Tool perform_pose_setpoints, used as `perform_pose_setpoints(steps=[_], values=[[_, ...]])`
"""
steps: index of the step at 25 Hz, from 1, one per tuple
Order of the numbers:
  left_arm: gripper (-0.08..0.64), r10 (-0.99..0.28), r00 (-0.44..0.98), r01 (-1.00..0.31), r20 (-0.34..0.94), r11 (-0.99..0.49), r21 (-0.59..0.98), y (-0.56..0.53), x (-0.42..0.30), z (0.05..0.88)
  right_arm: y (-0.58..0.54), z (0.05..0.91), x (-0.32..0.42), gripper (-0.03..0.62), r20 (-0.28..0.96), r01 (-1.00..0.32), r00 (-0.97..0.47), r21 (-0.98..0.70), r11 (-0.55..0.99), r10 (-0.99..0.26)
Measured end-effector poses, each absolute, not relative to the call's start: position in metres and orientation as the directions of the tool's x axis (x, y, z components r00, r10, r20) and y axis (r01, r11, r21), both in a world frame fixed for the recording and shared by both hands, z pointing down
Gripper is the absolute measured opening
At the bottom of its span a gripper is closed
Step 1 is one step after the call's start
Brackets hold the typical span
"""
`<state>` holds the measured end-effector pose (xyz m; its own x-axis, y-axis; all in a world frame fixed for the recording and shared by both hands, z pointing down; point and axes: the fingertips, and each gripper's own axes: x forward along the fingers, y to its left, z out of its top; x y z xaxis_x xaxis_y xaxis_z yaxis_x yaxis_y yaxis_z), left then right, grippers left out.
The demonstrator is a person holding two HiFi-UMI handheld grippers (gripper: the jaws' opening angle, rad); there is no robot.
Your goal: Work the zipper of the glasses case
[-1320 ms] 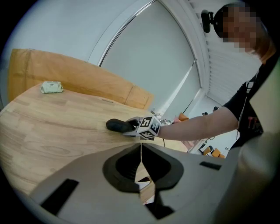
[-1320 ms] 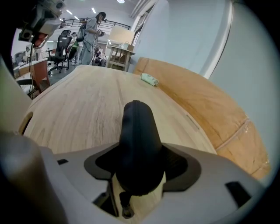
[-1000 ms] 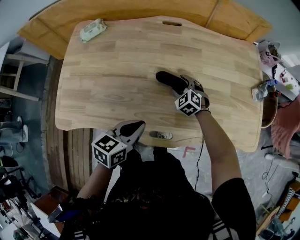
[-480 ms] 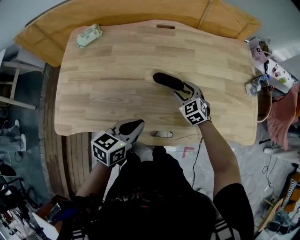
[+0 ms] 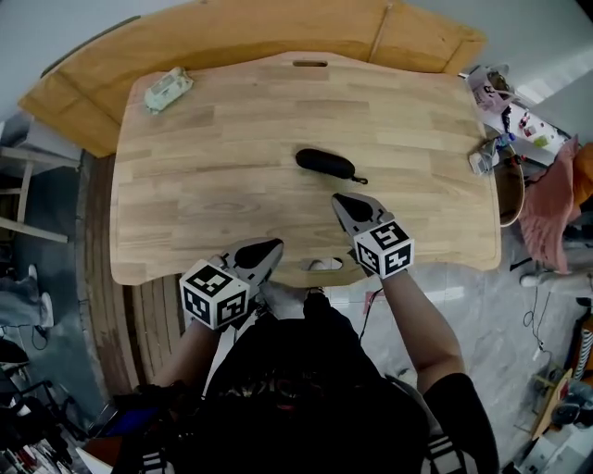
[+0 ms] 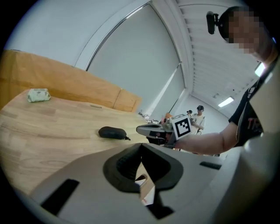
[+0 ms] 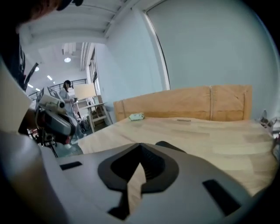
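The black glasses case (image 5: 325, 164) lies alone on the wooden table (image 5: 232, 120), its zipper pull sticking out at its right end. In the left gripper view the case (image 6: 112, 132) shows beyond the jaws; in the right gripper view only its dark top (image 7: 169, 146) peeks over the jaws. My right gripper (image 5: 341, 204) hovers near the table's front edge, clear of the case; its jaws have just been closing and stand shut with nothing between them. My left gripper (image 5: 271, 248) is at the front edge, shut and empty.
A pale green packet (image 5: 167, 88) lies at the table's far left corner. A slot (image 5: 310, 64) is cut in the far edge. Clutter (image 5: 505, 120) stands off the right side. A second wooden board (image 5: 278, 23) lies behind the table.
My right gripper let go of the case, pulled back toward the front edge and rose, rolling as it went. The case stays on the table. The left gripper barely moved.
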<state>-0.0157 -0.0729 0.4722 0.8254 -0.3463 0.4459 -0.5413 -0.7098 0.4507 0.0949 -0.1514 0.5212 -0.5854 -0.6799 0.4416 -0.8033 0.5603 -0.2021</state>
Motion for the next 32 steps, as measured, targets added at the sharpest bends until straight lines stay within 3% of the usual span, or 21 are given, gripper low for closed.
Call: perform_pose_setpoints(steps=[6, 18, 32], values=[[0.012, -0.305, 0.844, -0.501, 0.441, -0.744, 0.442, -0.063, -0.022, 0.468, -0.106, 0.482, 0.05, 0.015, 0.366, -0.788, -0.615, -0.322, 0.525, -0.698], [0.012, -0.231, 0.862, -0.438, 0.452, -0.788, 0.433, -0.033, -0.047, 0.467, -0.027, 0.457, -0.038, 0.015, 0.351, -0.766, -0.64, -0.355, 0.535, -0.683], [0.012, -0.211, 0.874, -0.409, 0.439, -0.806, 0.427, -0.009, -0.074, 0.463, 0.003, 0.456, -0.071, 0.015, 0.335, -0.769, -0.631, -0.389, 0.508, -0.7]])
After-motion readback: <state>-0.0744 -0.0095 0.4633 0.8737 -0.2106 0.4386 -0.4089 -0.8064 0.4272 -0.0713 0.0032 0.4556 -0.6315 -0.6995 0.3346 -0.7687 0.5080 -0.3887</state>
